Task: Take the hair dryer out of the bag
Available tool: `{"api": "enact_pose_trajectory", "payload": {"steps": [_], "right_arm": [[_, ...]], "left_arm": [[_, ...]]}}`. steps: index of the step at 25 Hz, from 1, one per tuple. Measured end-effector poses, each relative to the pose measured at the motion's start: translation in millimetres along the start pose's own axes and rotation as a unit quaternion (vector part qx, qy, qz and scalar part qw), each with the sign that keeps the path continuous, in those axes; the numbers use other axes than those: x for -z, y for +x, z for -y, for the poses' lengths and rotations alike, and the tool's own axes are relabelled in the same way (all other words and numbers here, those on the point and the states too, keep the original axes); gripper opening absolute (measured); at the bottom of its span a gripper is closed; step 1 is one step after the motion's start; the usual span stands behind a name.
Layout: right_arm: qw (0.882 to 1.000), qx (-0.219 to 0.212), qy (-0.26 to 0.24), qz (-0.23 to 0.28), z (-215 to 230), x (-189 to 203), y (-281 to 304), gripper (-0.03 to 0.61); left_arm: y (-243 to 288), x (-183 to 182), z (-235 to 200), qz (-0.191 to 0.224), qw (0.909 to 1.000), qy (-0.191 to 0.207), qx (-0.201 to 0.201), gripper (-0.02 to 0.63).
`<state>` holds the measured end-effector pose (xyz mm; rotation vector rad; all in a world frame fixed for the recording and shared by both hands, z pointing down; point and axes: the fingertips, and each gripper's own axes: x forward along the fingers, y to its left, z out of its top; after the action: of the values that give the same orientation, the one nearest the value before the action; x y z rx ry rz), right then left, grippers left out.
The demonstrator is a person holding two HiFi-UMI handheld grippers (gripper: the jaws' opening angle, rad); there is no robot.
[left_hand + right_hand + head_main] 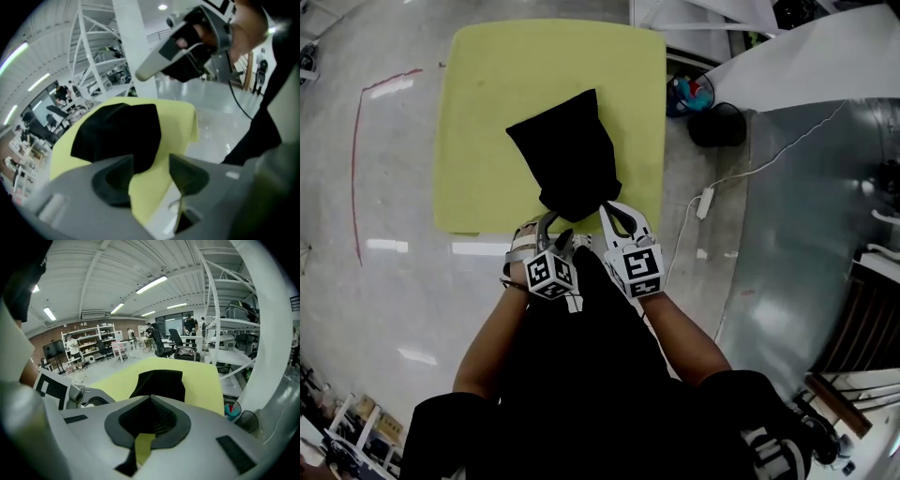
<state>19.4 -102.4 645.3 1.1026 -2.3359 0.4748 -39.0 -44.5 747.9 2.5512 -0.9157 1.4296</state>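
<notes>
One black bag [567,155], the only item on the yellow-green table [487,94]. It lies flat on the half nearer you, and no opening shows in any view.

Hair dryer: not on view anywhere. By judgement it is inside the bag, so no part of the removal is done.

Left to do, as you stand:
- take hold of the bag;
- find and open its mouth;
- draw the dryer out clear of the cloth.

Long axis of the bag: it runs away from you across the table, and in the head view the far end leans a little to your left. The near end is narrower and rounded. It points at your two grippers and sits at the table's near edge. You cannot tell from here which end is the mouth. The dryer's own heading is hidden; it probably lies along the bag's length.

Left gripper [546,228]: the jaws stand wide apart with nothing between them. Its own view shows only the table edge and the bag's near corner through the gap. It hangs just short of the bag.

Right gripper [617,217]: the jaws are together, pad against pad, and empty. It sits just beside the left one at the bag's near right corner. Whether it touches the cloth cannot be made out.
</notes>
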Motion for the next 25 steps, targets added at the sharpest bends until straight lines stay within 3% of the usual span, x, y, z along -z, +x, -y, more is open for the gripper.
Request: {"api": "enact_pose_trajectory", "payload": {"steps": [4,9,13,15,22,25], "right_arm": [[1.000,0.001,0.006,-0.010,0,13,-3,0.006],[1.000,-0.001,0.014,-0.022,-2,29,-10,0.006],[1.000,-0.006,0.014,-0.025,-3,33,-9,0.006],[1.000,-0.011,0.011,-0.025,-6,35,-8,0.006],[0.999,-0.039,-0.006,-0.027,-24,34,-6,0.006],[0.998,-0.053,-0.017,-0.026,-33,30,-1,0.006]], "left_arm": [[9,1,-6,0.001,0.9997,-0.018,-0.014,0.229],[11,-2,-14,-0.002,0.9994,-0.017,-0.029,0.138],[5,-7,-22,0.004,0.9991,-0.021,-0.036,0.029],[0,-11,-26,0.007,0.9990,-0.030,-0.032,0.020],[-33,-44,-55,0.047,0.9902,-0.132,0.007,0.015],[-45,-60,-76,0.066,0.9857,-0.155,0.006,0.015]]}}
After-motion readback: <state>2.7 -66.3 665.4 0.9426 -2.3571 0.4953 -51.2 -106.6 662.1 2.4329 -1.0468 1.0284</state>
